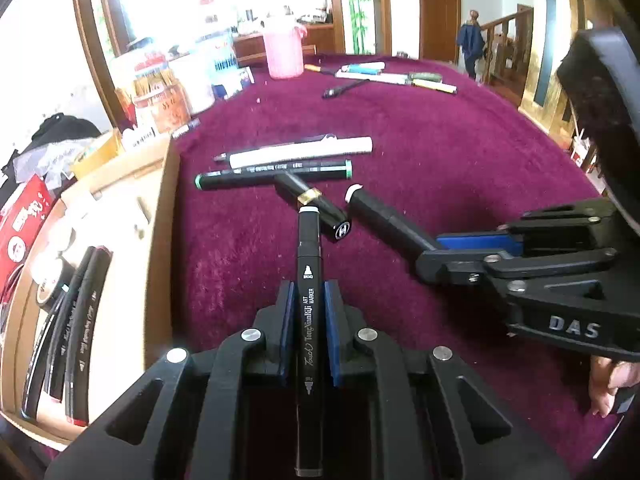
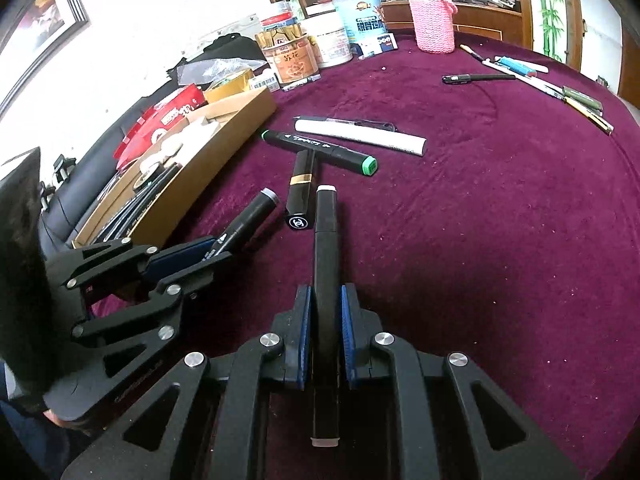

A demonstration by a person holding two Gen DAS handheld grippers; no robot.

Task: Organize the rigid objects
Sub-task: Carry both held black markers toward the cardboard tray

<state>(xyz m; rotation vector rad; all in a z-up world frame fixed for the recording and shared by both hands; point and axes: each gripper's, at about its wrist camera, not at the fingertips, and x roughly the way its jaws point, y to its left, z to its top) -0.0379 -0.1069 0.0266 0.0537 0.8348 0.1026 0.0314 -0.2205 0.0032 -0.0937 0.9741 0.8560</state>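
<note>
Tools (image 1: pixel 307 304) (image 2: pixel 325 312) angled downward (markers (image 1: pixel 308 264) (image 2: pixel 326 248) clamped)

Two handheld grippers, both of matte black plastic with angular linkage arms and triangular cut-outs. On the left gripper (image 1: pixel 308 300), blue pads lining the inner faces of the fingers (image 1: pixel 332 332), and round silver screws at the joints. Same build on the right gripper (image 2: pixel 325 312): blue ribbed pads, silver screw heads along the arms. Raised grey letters "DAS" on the side of the right one's body. Dark fuzzy strip on its upper housing.
</note>
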